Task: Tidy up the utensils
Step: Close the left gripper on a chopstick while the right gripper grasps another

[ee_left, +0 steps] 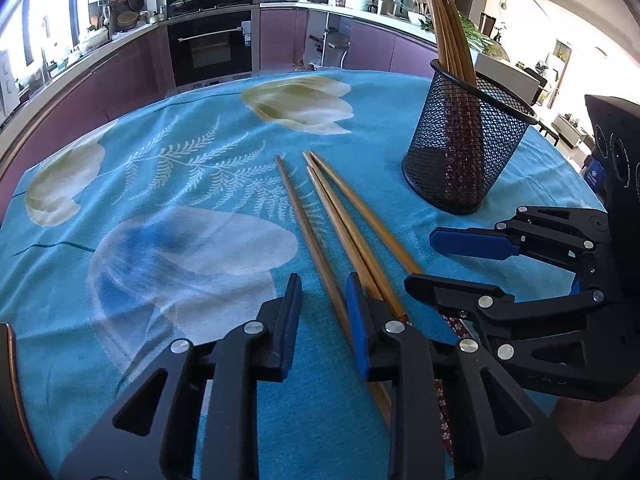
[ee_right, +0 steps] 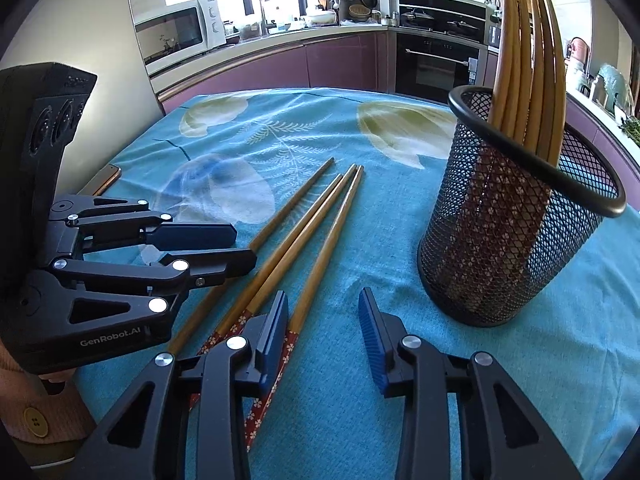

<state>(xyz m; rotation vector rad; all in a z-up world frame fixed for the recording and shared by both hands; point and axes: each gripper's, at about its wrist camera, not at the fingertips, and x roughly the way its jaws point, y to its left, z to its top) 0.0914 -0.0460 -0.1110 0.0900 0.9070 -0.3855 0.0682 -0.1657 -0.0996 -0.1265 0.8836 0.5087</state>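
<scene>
Three loose wooden chopsticks lie on the blue flowered cloth (ee_left: pixel 200 168): a single one (ee_left: pixel 304 232) (ee_right: pixel 288 208) and a pair (ee_left: pixel 344 216) (ee_right: pixel 320 232) with red patterned ends. My left gripper (ee_left: pixel 324 300) (ee_right: pixel 244 246) is low over the single chopstick, which runs between its jaws close to the right finger; a gap shows, so it is open. My right gripper (ee_right: pixel 323 296) (ee_left: pixel 420 258) is open beside it, its left finger over the pair's patterned ends. A black mesh cup (ee_left: pixel 460 160) (ee_right: pixel 500 248) holds several upright chopsticks (ee_left: pixel 448 40) (ee_right: pixel 520 80).
A phone (ee_right: pixel 102 184) lies at the table's left edge. A person's sleeve (ee_right: pixel 36 412) shows behind the left gripper. Beyond the far table edge stand purple kitchen cabinets and an oven (ee_left: pixel 212 52).
</scene>
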